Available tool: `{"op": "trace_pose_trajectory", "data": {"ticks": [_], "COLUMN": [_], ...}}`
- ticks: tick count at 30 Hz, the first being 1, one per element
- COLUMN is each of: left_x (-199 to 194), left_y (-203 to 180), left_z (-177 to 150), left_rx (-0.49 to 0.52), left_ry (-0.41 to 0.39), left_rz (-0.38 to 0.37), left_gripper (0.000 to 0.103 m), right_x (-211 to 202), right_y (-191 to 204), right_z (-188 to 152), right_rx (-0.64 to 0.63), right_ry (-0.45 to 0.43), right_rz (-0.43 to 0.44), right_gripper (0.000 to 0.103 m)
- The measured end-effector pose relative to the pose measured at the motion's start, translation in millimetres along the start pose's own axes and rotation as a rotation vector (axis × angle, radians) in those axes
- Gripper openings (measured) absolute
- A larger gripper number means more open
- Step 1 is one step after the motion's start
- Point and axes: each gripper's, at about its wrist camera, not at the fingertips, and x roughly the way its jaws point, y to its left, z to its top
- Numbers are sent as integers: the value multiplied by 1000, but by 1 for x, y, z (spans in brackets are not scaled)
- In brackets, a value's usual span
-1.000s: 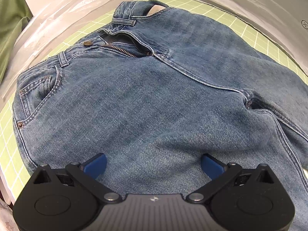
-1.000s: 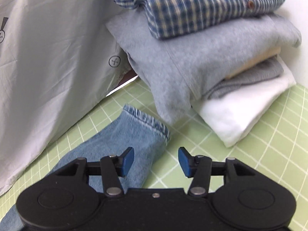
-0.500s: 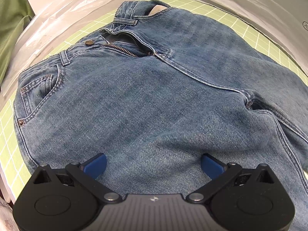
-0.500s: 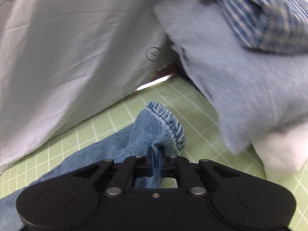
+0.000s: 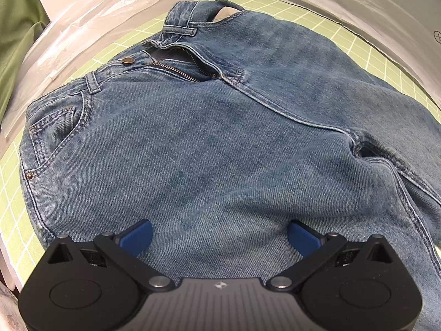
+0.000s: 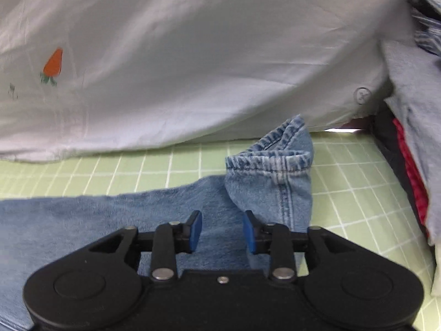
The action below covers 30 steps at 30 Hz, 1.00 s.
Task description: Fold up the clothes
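Note:
Blue jeans [image 5: 206, 138] lie front up on a green grid mat [image 5: 11, 193], fly unzipped and waistband toward the top of the left wrist view. My left gripper [image 5: 219, 234] stands open over the upper thigh, its blue pads wide apart with denim beneath them. In the right wrist view the leg hem [image 6: 273, 162] is turned back onto the leg [image 6: 82, 220] and stands up loosely. Just short of it is my right gripper [image 6: 222, 227], whose jaws are opening. Its pads are apart and press on nothing, with only the flat leg under them.
A pale sheet [image 6: 193, 55] with a small carrot print drapes along the back of the mat [image 6: 110, 171]. A stack of folded clothes [image 6: 408, 110] rises at the right edge. Clear plastic [image 5: 96, 19] and a green cloth [image 5: 16, 41] lie beyond the waistband.
My right gripper shut on the leg hem, carried it left while rolling, then let go, leaving the hem turned back on the leg. The left gripper and the waist stayed put.

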Motion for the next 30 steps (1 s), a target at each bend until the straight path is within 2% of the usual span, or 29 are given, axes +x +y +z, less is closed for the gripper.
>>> {"op": "trace_pose_trajectory", "data": {"ticks": [2, 3, 4, 5, 7, 9, 13, 14, 15, 16, 18, 19, 21, 25, 26, 27, 30], "left_x": [-1, -1, -1, -1, -1, -1, -2, -2, -2, -3, -3, -3, -3, -3, -3, -3, -3], "left_y": [0, 0, 0, 0, 0, 0, 1, 1, 1, 1, 1, 1, 1, 1, 1, 1, 0], "left_z": [0, 0, 0, 0, 0, 0, 0, 0, 0, 0, 0, 0, 1, 0, 0, 0, 0], "left_rx": [0, 0, 0, -1, -1, -2, -4, -5, -5, -6, -7, -7, -7, -7, -8, -9, -9], "left_ry": [1, 1, 0, 0, 0, -1, -1, -1, -1, -1, 0, 1, 3, -2, -3, -3, -2], "left_rz": [0, 0, 0, 0, 0, 0, 1, 1, 1, 1, 1, 1, 1, 1, 1, 2, 2], "left_gripper": [103, 103, 103, 103, 103, 103, 103, 103, 103, 103, 103, 103, 103, 103, 103, 103, 103], "right_x": [-15, -18, -15, -11, -2, 10, 26, 28, 31, 34, 34, 28, 15, -35, -45, -55, -58], "right_y": [-18, -30, -42, -55, -78, -91, -95, -94, -94, -95, -96, -96, -95, -107, -112, -117, -129], "right_z": [-1, -1, 0, 1, -3, -8, -11, -11, -12, -12, -12, -11, -10, -13, -19, -25, -56], "right_rx": [97, 146, 199, 252, 344, 411, 458, 471, 483, 499, 511, 498, 470, 480, 502, 524, 577], "right_ry": [-58, -72, -68, -62, -21, 2, 21, 28, 34, 46, 47, 35, 10, -85, -85, -84, 28], "right_rz": [-24, -52, -84, -116, -127, -96, -3, 16, 34, 49, 73, 58, 21, -91, -120, -149, -216], "right_gripper": [43, 50, 54, 54, 54, 53, 52, 50, 44, 31, 15, 12, 6, 5, 5, 5, 5]}}
